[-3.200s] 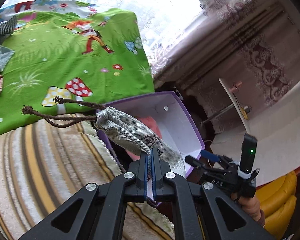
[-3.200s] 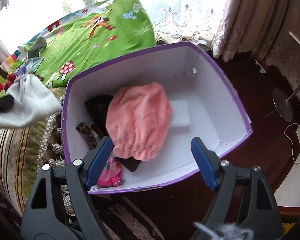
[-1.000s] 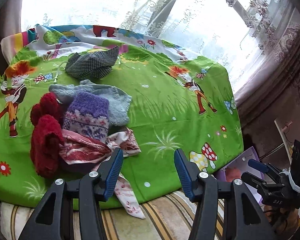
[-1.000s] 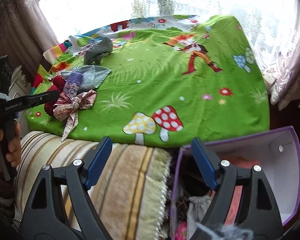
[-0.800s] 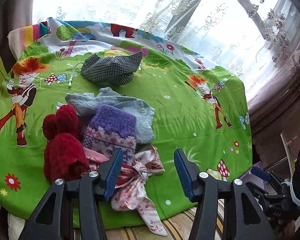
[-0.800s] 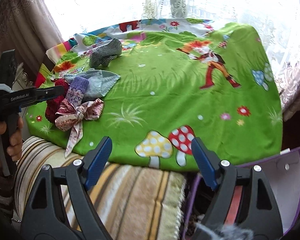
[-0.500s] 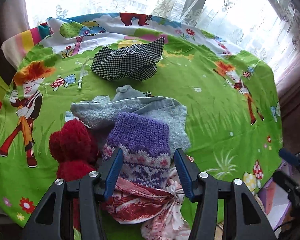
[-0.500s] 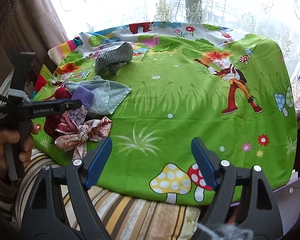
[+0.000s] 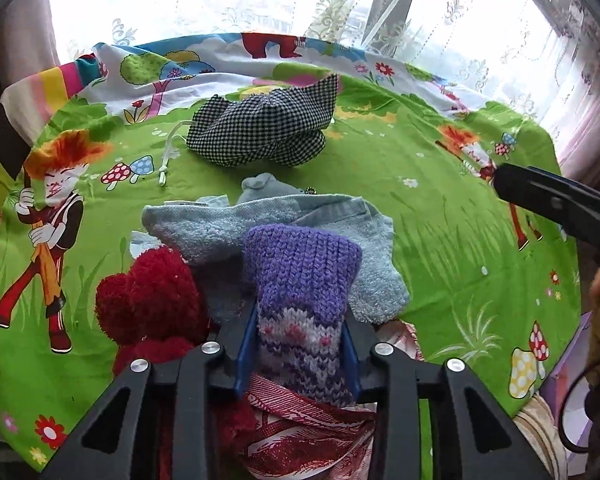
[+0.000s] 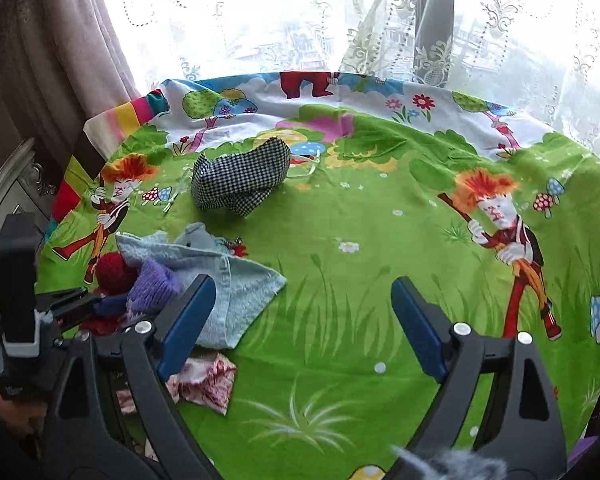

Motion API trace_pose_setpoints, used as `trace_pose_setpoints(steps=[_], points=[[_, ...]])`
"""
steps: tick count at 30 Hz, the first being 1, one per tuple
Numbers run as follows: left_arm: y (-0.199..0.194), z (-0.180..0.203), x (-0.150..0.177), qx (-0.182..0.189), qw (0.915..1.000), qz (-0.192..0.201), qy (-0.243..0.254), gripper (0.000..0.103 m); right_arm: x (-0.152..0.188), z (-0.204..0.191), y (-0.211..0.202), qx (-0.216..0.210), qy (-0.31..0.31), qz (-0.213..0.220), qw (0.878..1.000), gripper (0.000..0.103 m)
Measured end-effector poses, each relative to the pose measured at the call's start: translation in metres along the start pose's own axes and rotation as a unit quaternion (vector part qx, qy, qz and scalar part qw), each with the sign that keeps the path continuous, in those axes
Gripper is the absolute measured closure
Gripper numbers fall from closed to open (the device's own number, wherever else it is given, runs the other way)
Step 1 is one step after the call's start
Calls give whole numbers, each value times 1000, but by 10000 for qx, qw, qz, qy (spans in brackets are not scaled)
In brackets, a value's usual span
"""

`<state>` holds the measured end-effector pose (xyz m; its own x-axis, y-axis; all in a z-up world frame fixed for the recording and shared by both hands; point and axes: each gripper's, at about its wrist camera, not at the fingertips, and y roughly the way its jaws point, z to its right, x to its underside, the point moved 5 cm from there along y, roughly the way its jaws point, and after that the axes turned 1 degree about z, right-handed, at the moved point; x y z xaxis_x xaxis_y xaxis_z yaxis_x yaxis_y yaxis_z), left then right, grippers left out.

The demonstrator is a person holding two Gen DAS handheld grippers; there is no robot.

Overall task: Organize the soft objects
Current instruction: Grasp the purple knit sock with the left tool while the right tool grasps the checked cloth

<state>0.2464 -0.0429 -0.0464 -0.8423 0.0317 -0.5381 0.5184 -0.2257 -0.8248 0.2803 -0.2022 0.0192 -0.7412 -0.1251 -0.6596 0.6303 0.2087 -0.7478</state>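
While pinched by left gripper (image 9: 298, 346), purple knitted sock (image 9: 302, 288), patterned white band.

Right hand-held gripper (image 10: 302, 322) has just opened wider, nothing between its jaws, above green cartoon sheet (image 10: 340, 280); left hand-held gripper (image 10: 112, 307) at purple knit sock (image 10: 152, 284), by light blue towel (image 10: 236, 280).

No legible text, label or number on anything here.
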Motion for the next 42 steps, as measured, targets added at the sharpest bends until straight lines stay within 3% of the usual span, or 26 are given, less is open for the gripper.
trace_pose_setpoints(steps=[7,13,21,28,29,30,33,36,42], points=[[-31,-6,-5,624,9952,607,-441,68,-39,-18,46,-104,-72,15,9999,11],[-50,-13,-4,1283,9797,1209,-954,68,-60,-37,85,-210,-214,-154,9994,11],[-73,-29,-6,1309,9638,1937,-1282,68,-71,-75,131,-267,-749,-323,9963,11],[-70,-35,-2,1301,9612,1990,-1400,68,-75,-98,165,-312,-986,-575,9930,11],[-72,-35,0,1287,9612,2003,-1397,68,-74,-98,169,-305,-990,-595,9928,17],[-72,-35,0,1266,9612,2022,-1386,68,-74,-98,171,-257,-999,-590,9929,32],[-74,-37,1,1227,9606,2059,-1409,69,-72,-95,171,-310,-944,-566,9934,63],[-74,-38,1,1196,9604,2081,-1419,69,-70,-90,163,-293,-882,-445,9947,72],[-80,-40,1,1080,9585,2229,-1411,69,-65,-73,124,-123,-653,-7,9978,74]])
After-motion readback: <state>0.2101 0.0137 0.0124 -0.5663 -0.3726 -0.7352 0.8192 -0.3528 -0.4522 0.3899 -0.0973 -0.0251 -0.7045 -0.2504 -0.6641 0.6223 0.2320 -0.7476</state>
